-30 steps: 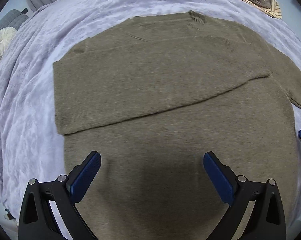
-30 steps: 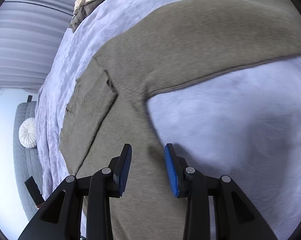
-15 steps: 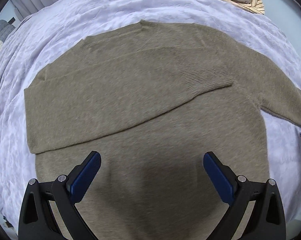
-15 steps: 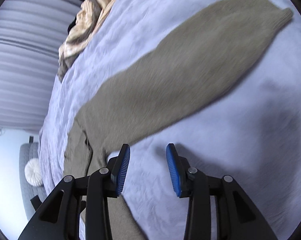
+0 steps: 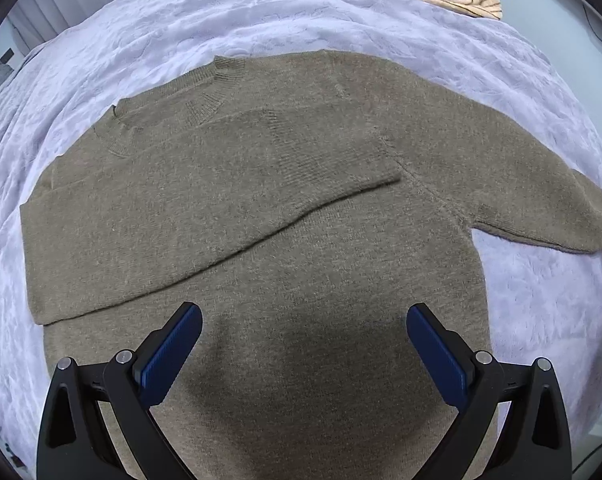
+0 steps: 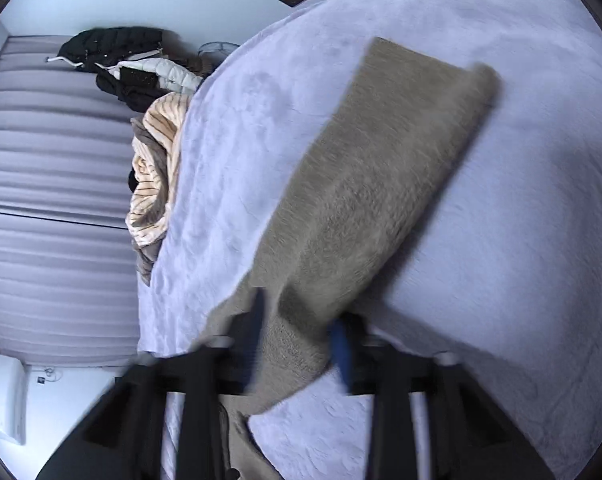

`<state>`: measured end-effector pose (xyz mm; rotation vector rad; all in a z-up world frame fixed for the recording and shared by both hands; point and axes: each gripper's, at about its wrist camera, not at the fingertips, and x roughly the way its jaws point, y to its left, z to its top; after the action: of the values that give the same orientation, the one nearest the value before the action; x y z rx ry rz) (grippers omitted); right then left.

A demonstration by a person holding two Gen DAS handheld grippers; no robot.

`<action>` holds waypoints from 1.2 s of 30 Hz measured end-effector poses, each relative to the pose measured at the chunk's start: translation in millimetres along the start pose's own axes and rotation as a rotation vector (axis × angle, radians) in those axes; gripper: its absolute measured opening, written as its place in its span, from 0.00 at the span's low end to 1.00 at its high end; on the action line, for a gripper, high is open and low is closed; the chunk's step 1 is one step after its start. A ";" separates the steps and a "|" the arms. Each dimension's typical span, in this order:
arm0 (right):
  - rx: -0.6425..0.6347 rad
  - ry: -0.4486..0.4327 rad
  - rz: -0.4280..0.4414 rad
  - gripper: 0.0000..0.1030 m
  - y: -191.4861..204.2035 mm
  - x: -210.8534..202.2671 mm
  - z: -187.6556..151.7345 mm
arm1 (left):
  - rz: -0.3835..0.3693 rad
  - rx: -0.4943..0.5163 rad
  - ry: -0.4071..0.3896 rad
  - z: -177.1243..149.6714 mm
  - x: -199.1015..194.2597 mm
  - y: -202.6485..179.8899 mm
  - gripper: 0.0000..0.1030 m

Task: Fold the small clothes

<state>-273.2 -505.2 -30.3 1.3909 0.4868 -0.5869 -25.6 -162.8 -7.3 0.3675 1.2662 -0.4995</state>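
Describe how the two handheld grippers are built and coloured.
Both match. The left gripper has black angular finger arms with triangular cut-outs, silver pivot screws and ribbed blue pads. The right gripper shows the same black arms and blue pads, blurred. No hands or sleeves show.

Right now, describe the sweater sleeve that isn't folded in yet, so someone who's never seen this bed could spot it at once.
A lavender plush blanket covers the bed, and an olive-brown knit sweater lies flat on it. Its outstretched sleeve runs sideways off the shoulder onto bare blanket. The folded sleeve lies across the chest; this one sticks out straight, clear of the body.
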 end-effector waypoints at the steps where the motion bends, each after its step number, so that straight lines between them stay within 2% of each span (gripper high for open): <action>1: -0.031 0.000 0.010 0.07 10.3 1.5 1.4 | 0.003 -0.008 -0.007 0.4 -2.3 2.6 1.00; 5: -0.198 0.017 0.058 0.07 63.7 7.7 -6.8 | 0.020 -0.046 -0.032 0.2 -8.5 20.5 1.00; 9: -0.433 0.081 0.137 0.07 140.6 30.2 -40.9 | 0.038 -0.109 -0.044 -3.0 -10.4 62.1 1.00; 12: -0.661 0.169 0.194 0.07 204.3 56.2 -93.8 | 0.051 -0.162 -0.049 -11.7 -13.8 91.9 1.00; 16: -0.953 0.321 0.207 0.07 262.5 99.6 -196.4 | 0.093 -0.244 -0.059 -20.8 -14.3 139.2 1.00; 19: -1.066 0.469 0.133 0.07 267.3 148.3 -268.1 | 0.121 -0.305 -0.050 -30.4 -12.7 174.8 1.00; 23: -1.099 0.619 0.004 0.11 243.0 201.8 -319.4 | 0.134 -0.354 -0.048 -43.6 -11.2 205.6 1.00; 24: -1.089 0.666 -0.057 0.11 233.5 215.5 -330.2 | 0.131 -0.363 -0.046 -47.7 -10.2 213.7 1.00; 25: -1.081 0.673 -0.086 0.11 227.8 226.5 -327.4 | 0.125 -0.368 -0.044 -48.6 -6.5 219.9 1.00; 26: -1.075 0.658 -0.078 0.11 225.6 226.6 -328.1 | 0.118 -0.372 -0.044 -51.4 -6.2 223.1 1.00; 27: -1.073 0.647 -0.070 0.16 225.3 223.5 -329.2 | 0.105 -0.377 -0.046 -53.7 -5.5 228.0 1.00; 30: -1.074 0.624 -0.059 0.42 234.6 215.2 -331.5 | 0.059 -0.392 -0.052 -56.0 -5.6 234.8 1.00; 33: -1.119 0.601 -0.064 0.43 249.6 218.1 -337.3 | -0.036 -0.412 -0.071 -50.1 -4.8 241.8 0.99; 34: -1.137 0.602 -0.081 0.41 253.0 223.3 -341.2 | -0.081 -0.415 -0.079 -46.2 -5.1 242.1 0.99; 35: -1.156 0.604 -0.107 0.32 255.5 227.1 -344.9 | -0.118 -0.415 -0.086 -42.0 -5.1 241.6 0.99; 36: -1.171 0.604 -0.126 0.05 255.8 230.0 -345.8 | -0.155 -0.415 -0.096 -37.8 -6.4 241.8 0.99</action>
<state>75.2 -163.8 -24.5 0.3679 1.1712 0.0960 74.5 60.6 -13.6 -0.1030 1.2740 -0.3679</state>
